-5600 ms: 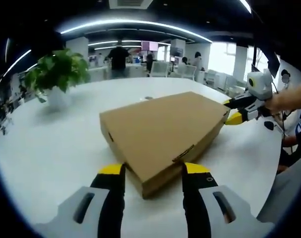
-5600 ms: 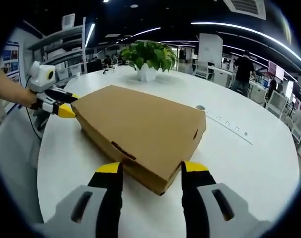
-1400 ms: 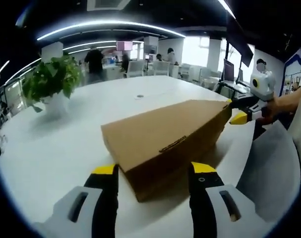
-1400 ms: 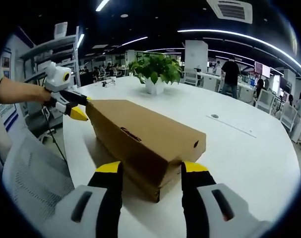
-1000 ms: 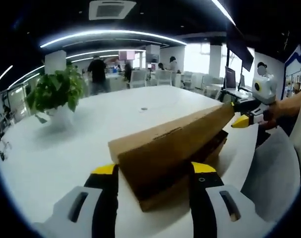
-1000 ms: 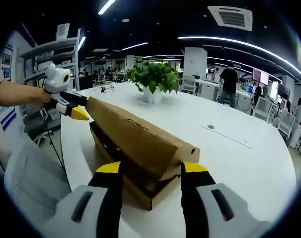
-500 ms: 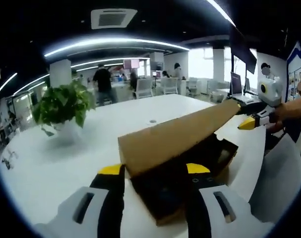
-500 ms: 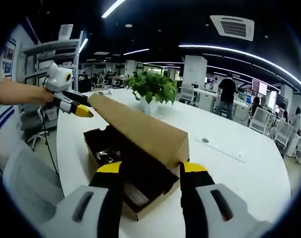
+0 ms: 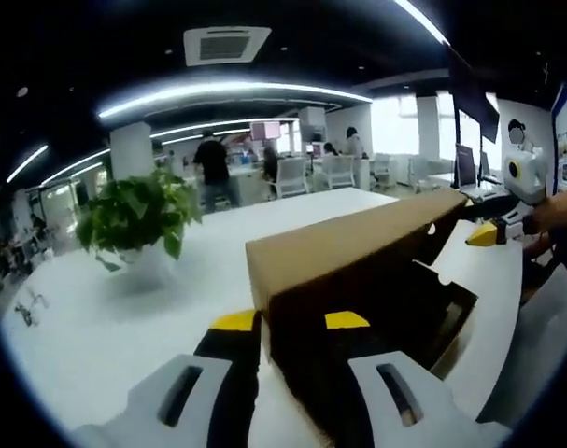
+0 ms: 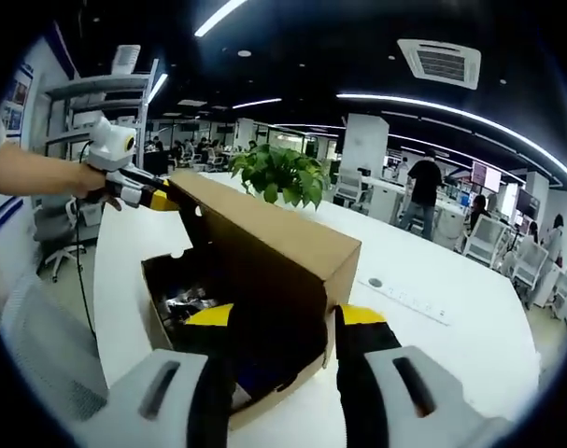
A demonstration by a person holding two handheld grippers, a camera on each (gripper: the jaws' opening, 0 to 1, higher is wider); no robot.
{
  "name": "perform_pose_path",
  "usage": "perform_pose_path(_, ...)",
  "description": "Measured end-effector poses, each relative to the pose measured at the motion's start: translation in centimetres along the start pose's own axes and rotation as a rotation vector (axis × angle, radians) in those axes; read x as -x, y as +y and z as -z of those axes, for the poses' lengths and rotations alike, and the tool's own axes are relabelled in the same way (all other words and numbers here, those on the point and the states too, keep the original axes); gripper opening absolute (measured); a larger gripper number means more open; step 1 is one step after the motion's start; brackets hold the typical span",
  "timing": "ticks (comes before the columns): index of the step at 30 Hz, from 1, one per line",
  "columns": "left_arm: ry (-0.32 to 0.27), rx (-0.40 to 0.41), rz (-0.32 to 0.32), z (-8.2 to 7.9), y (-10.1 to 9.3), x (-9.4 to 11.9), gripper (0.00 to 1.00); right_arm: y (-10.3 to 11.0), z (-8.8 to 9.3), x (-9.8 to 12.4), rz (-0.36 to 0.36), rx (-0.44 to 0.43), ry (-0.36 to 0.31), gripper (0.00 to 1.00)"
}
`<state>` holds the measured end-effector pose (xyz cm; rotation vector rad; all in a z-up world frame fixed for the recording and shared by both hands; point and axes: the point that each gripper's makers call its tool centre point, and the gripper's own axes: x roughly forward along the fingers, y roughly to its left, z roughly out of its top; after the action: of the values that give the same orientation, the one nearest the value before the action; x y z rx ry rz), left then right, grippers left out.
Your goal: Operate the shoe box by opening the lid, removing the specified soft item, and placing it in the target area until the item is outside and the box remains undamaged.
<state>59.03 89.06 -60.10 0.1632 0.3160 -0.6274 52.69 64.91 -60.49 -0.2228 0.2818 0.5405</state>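
One brown cardboard shoe box [image 9: 395,308] sits on a round white table [image 9: 96,327], its single hinged lid [image 9: 348,247] raised to a steep tilt. Two grippers work it, one at each end of the lid. In the left gripper view, the left gripper [image 9: 290,322] has its two yellow-tipped jaws set either side of the lid's near corner, a gap between them; whether they press the cardboard cannot be told. The right gripper [image 9: 493,229] shows at the far corner, held by a hand [image 9: 556,213].

In the right gripper view, the right gripper [image 10: 283,317] likewise straddles the lid's [image 10: 264,238] near corner with jaws apart, grip uncertain, while the left gripper [image 10: 138,194] meets the opposite corner. Dark contents lie inside the box [image 10: 171,299]; the soft item cannot be made out. One potted plant [image 10: 281,175] stands on the table [image 10: 470,345] beyond the box.
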Motion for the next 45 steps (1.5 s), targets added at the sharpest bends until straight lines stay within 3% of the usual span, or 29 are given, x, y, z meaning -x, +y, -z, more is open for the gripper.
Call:
perform_pose_path(14,-0.024,-0.001,-0.033,-1.6,2.0,-2.2,0.12,-2.1,-1.1,-1.6,0.006,0.011,-0.013,0.38)
perform_pose_path(26,-0.028,0.011,-0.066,-2.0,3.8,-4.1,0.01,-3.7,-1.5,-3.0,0.02,0.002,-0.026,0.36)
perform_pose_path(34,-0.042,0.024,-0.073,-2.3,4.5,-5.4,0.0,-5.1,-1.7,-4.1,0.034,-0.015,-0.038,0.33)
perform_pose_path(45,-0.058,0.042,-0.075,-2.5,5.3,-7.1,0.0,-6.1,0.3,-5.5,0.058,-0.081,-0.014,0.29)
